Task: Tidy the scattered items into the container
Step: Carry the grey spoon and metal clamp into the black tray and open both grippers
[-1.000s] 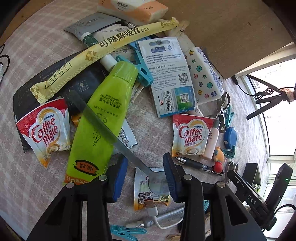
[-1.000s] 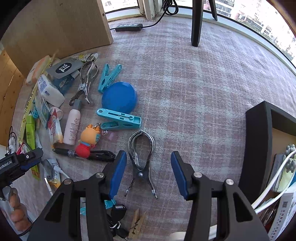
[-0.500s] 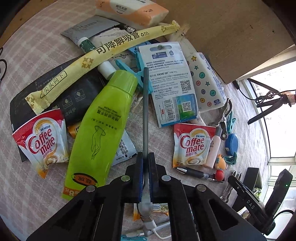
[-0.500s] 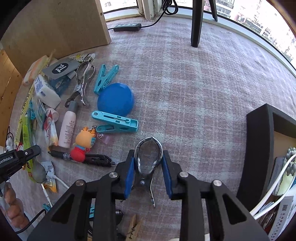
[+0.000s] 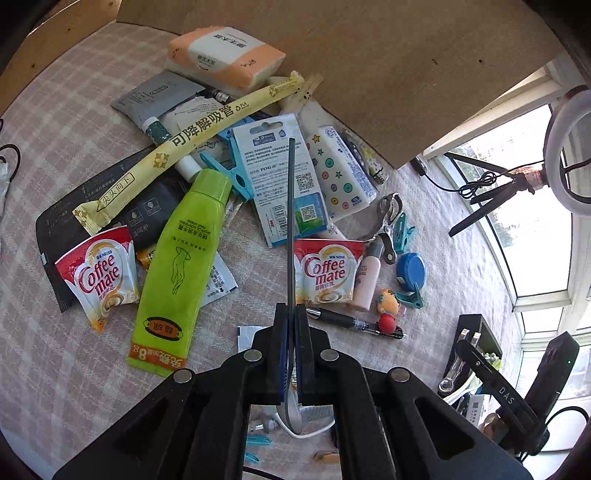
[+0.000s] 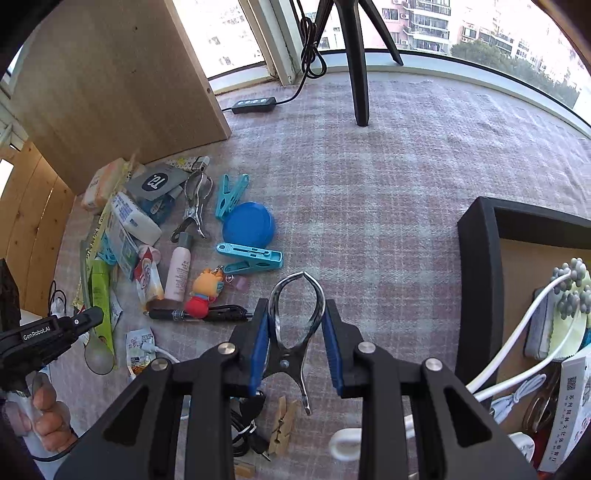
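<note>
Bright daylight floods in from the windows (image 6: pixel 461 33) — glare there, sharp focus, fisheye-bent dark corners.

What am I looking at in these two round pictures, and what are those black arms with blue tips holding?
There is no robot here: a person holds a two-finger gripper in each hand, and a fisheye camera on each looks along its fingers. One picture is from the left gripper, which is shut on a thin grey spoon, seen edge-on. The other is from the right gripper, its blue pads pressed on a metal clip. A hand gripping the left tool shows at that picture's lower left. On the checked cloth lie scattered things: a green tube, creamer sachets, a black pen, a blue lid, clothes pegs. The black box at the right is the container, already partly filled.
</note>
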`<state>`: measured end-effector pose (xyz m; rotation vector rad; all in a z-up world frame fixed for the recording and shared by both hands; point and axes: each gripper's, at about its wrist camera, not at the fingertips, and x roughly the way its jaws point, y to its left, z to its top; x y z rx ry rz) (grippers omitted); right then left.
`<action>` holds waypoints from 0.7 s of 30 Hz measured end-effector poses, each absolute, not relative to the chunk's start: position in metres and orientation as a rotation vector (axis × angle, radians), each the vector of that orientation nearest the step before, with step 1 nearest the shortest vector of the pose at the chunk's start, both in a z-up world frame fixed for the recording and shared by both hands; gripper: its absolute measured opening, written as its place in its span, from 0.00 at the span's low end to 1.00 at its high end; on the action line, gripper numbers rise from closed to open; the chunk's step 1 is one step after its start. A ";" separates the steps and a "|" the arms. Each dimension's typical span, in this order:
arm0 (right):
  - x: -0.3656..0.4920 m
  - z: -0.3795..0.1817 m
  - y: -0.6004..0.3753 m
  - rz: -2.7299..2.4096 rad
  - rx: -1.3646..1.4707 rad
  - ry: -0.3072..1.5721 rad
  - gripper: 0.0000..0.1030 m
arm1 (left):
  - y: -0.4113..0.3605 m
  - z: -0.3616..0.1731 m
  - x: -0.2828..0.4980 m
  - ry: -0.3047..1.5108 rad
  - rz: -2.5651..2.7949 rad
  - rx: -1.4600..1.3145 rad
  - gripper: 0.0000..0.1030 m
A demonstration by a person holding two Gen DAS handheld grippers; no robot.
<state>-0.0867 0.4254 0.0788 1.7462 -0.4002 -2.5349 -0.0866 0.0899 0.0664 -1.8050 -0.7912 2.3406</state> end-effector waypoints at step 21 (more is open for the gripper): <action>0.061 0.157 0.568 -2.931 1.591 -0.605 0.26 | 0.332 0.133 -0.026 -0.292 2.009 -1.595 0.02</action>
